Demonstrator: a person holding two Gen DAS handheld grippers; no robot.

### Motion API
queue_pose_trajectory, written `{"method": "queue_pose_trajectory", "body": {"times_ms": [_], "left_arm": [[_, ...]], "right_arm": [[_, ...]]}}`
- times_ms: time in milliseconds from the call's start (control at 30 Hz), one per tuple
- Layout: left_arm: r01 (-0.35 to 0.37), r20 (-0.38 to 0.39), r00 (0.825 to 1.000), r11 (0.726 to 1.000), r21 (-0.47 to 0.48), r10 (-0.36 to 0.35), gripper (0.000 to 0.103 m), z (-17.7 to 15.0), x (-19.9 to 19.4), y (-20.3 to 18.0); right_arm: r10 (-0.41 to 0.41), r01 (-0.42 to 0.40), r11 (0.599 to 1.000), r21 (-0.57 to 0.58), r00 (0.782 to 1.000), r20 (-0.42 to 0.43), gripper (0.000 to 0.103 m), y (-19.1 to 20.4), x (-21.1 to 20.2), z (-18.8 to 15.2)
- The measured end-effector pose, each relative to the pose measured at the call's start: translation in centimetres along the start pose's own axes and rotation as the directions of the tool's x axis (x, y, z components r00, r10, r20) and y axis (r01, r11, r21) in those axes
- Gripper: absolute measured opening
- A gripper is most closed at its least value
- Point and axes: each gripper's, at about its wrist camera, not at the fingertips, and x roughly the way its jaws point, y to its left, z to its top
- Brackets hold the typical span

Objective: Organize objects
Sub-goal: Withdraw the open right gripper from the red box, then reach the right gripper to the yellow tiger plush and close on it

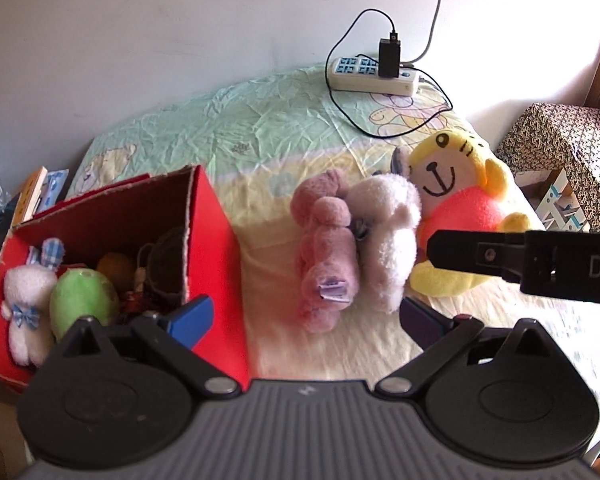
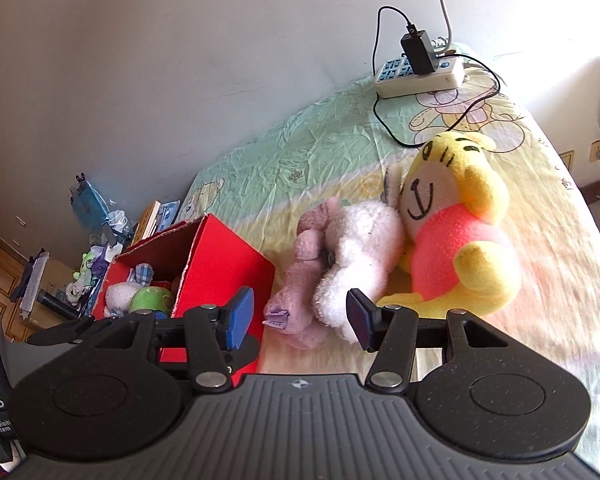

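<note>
A pink plush (image 1: 326, 252) (image 2: 300, 276), a white plush (image 1: 388, 232) (image 2: 356, 256) and a yellow bear plush with a red shirt (image 1: 456, 216) (image 2: 456, 232) lie together on the bed. An open red box (image 1: 216, 248) (image 2: 228, 256) on the left holds a white bunny (image 1: 26, 304), a green plush (image 1: 84, 304) and other toys. My left gripper (image 1: 306, 320) is open and empty, just short of the pink plush. My right gripper (image 2: 298, 320) is open and empty, in front of the pink and white plushes; it shows in the left wrist view (image 1: 480, 254) over the bear.
The bed sheet (image 1: 260, 128) runs back to a white wall. A power strip (image 1: 374, 74) (image 2: 418, 72) with a black charger and cables lies at the far end. Clutter and books (image 2: 100, 224) stand left of the bed. A patterned cloth-covered stand (image 1: 568, 148) is on the right.
</note>
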Motion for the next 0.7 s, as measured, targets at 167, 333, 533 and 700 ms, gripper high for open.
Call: {"method": "queue_pose_trajectory", "body": {"times_ms": [167, 333, 533, 700], "left_arm": [[0.004, -0.029, 1.000, 1.000, 0.010, -0.003, 0.100, 0.0, 0.8, -1.3], [0.002, -0.052, 0.999, 1.000, 0.025, 0.000, 0.100, -0.3, 1.3, -2.4], [0.020, -0.079, 0.997, 0.999, 0.041, -0.016, 0.100, -0.9, 2.5, -2.8], [0.085, -0.095, 0.992, 0.995, 0.048, -0.080, 0.100, -1.5, 3.5, -2.8]], "right_arm": [[0.000, 0.001, 1.000, 0.019, 1.000, -0.011, 0.057, -1.6, -0.2, 0.0], [0.003, -0.003, 0.999, 0.038, 1.000, -0.018, 0.057, -2.9, -0.3, -0.1], [0.008, -0.006, 0.997, 0.081, 1.000, -0.015, 0.057, -4.2, -0.2, -0.5], [-0.001, 0.003, 0.991, 0.132, 1.000, -0.012, 0.057, -5.5, 0.2, -1.0]]}}
